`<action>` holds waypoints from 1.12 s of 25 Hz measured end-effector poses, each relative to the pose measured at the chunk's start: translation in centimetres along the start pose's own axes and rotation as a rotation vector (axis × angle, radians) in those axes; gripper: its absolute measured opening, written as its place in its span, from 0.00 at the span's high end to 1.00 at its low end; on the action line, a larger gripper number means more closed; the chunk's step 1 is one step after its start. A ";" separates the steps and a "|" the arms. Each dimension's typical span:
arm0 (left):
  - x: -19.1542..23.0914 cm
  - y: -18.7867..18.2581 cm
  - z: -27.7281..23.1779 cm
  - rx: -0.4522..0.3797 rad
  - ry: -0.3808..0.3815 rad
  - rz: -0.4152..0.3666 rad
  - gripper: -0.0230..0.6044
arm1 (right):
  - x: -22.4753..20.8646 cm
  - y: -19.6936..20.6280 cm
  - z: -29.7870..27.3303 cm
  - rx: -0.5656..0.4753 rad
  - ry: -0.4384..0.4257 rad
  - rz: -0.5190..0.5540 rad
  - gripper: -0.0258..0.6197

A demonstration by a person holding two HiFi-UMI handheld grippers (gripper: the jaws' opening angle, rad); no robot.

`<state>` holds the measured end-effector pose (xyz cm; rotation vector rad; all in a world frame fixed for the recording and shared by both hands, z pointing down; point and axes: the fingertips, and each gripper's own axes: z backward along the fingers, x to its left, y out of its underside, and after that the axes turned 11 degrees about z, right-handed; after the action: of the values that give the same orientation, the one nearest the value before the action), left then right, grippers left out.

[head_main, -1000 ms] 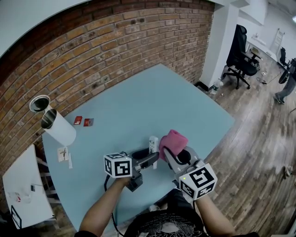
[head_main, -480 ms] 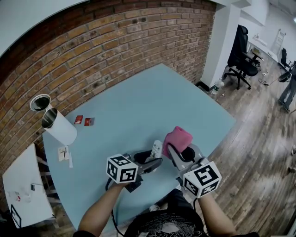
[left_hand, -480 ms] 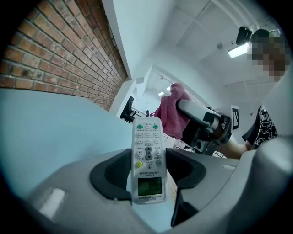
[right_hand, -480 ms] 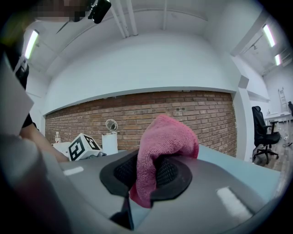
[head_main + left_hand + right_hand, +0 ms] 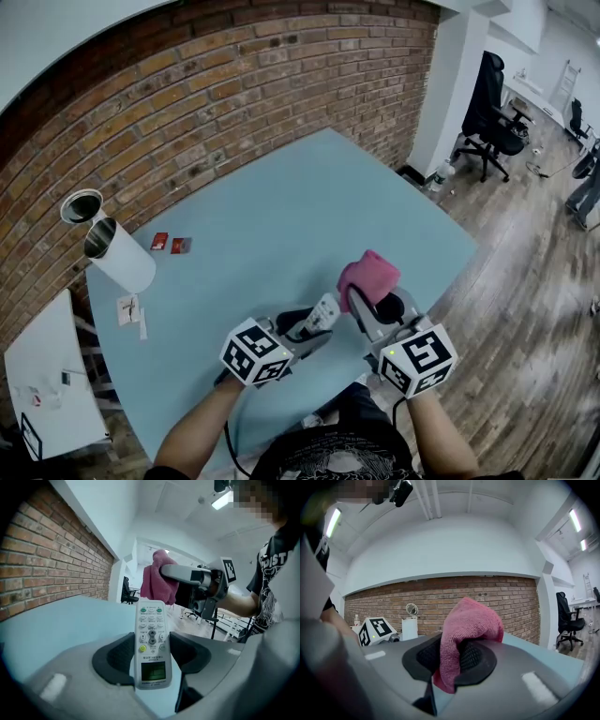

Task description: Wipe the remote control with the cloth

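The blue table (image 5: 281,216) fills most of what I see, running from my body up to the brick wall (image 5: 234,84). Its far half is bare and gives open room ahead of both tools. Its right edge falls away to the wooden floor (image 5: 525,281) close beside my right hand, and the near edge lies under my forearms.

My left gripper (image 5: 151,648) is spread fairly wide, the two dark pads pressed on the long sides of the remote control (image 5: 151,639). The button face is turned to the camera, with the display end nearest the gripper. In the head view the remote is lifted off the table over its near part, slanting up toward my right side.

My right gripper (image 5: 452,658) is closed on the pink cloth (image 5: 468,625), which bunches up over the jaw tips and hangs a little below them. The cloth sits just beside the remote's far end; I cannot tell whether they touch.

Both forearms come in from below, marker cubes up, and the two tools angle toward each other.

A white canister (image 5: 117,258) and two small red cards (image 5: 169,245) lie well apart, near the table's left corner.
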<state>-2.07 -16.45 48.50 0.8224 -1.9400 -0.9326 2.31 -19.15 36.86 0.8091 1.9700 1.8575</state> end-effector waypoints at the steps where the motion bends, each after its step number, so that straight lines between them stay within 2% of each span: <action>1: -0.1 0.1 0.0 0.009 -0.008 -0.023 0.58 | -0.1 0.0 0.0 0.000 0.001 0.000 0.87; 9: -0.8 0.7 0.0 0.070 -0.063 -0.234 0.58 | -0.2 0.0 0.1 -0.004 -0.006 0.000 0.87; 13: -1.8 0.8 -0.1 0.089 -0.060 -0.321 0.59 | -0.3 -0.2 0.1 -0.014 -0.043 -0.001 0.87; 22: -3.6 1.4 0.0 0.148 -0.078 -0.538 0.59 | 1.0 0.0 -1.1 0.037 -0.265 0.036 0.87; 28: -4.7 1.2 -0.1 0.150 -0.064 -0.599 0.59 | 2.8 0.1 -1.6 0.037 -0.426 -0.067 0.87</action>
<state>-0.09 -12.10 47.70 1.5287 -1.8612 -1.1702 -0.82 -18.79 37.56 1.0361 1.7396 1.4659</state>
